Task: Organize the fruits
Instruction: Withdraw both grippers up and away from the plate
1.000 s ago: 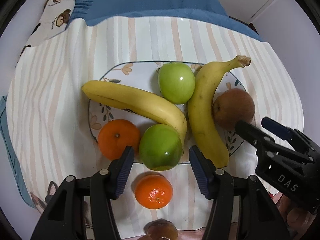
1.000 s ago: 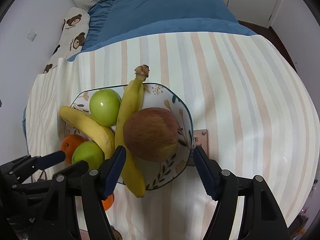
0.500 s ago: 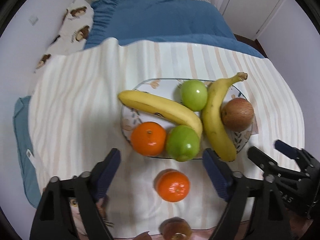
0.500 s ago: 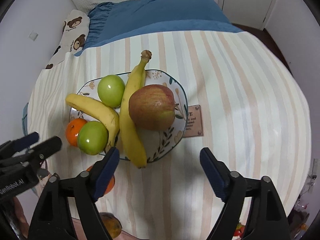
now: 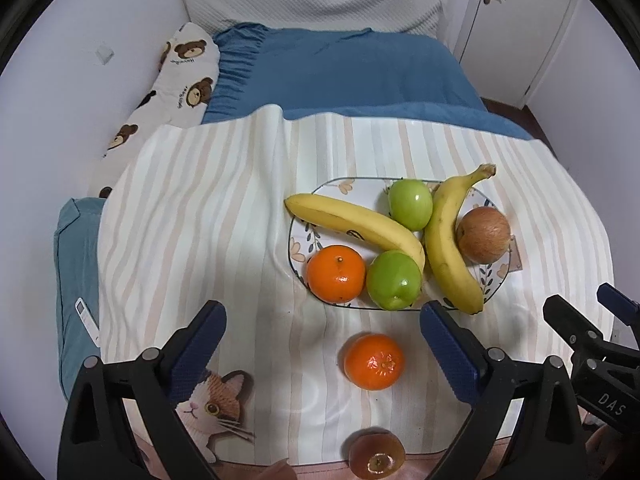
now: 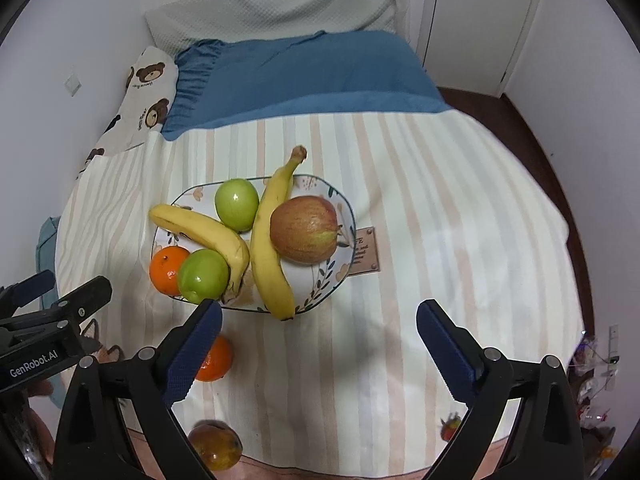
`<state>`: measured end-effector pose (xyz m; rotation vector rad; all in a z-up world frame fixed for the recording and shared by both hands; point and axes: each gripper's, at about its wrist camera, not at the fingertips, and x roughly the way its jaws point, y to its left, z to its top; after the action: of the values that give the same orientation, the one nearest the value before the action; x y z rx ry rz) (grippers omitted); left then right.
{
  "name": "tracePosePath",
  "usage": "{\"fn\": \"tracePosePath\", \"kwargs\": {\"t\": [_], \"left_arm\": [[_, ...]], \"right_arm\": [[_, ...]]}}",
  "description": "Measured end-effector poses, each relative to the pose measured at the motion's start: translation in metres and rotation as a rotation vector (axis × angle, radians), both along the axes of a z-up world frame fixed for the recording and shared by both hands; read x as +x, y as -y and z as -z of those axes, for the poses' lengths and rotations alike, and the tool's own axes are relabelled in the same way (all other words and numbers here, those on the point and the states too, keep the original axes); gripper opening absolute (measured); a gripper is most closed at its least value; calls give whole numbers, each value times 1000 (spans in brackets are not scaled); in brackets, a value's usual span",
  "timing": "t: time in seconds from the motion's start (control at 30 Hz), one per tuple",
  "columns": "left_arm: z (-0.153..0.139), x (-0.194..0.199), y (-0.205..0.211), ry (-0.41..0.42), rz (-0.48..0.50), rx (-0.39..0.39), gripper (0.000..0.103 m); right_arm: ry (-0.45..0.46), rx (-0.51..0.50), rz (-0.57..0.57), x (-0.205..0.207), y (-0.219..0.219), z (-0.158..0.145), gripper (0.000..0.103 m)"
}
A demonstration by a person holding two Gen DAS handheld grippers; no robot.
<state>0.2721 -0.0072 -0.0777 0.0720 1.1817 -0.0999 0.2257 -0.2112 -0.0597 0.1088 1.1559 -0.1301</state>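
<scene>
target: round orange tangerine (image 5: 373,361) loose on the striped cloth, short of the floral plate (image 5: 298,236) | lies between my left gripper (image 5: 322,350) fingers, nearer than my right gripper (image 6: 318,350) | both jaws opening, empty

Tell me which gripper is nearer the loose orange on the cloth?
Left. The left gripper frames the loose orange; the right gripper sits off to its right, its left finger overlapping it.

Two bananas (image 5: 358,227), two green apples (image 5: 411,205), red apple (image 5: 484,234), two oranges (image 5: 336,273) (brownish fruit (image 5: 376,454), perhaps persimmon).
</scene>
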Motion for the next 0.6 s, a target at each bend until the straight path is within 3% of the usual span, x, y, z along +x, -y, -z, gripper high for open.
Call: {"fn": "tracePosePath", "kwargs": {"t": [0.6], "left_arm": [[-88,-93,-2,216,26,-5,99]], "right_arm": [[209,-45,-7,-95,-12,-98,100]]}}
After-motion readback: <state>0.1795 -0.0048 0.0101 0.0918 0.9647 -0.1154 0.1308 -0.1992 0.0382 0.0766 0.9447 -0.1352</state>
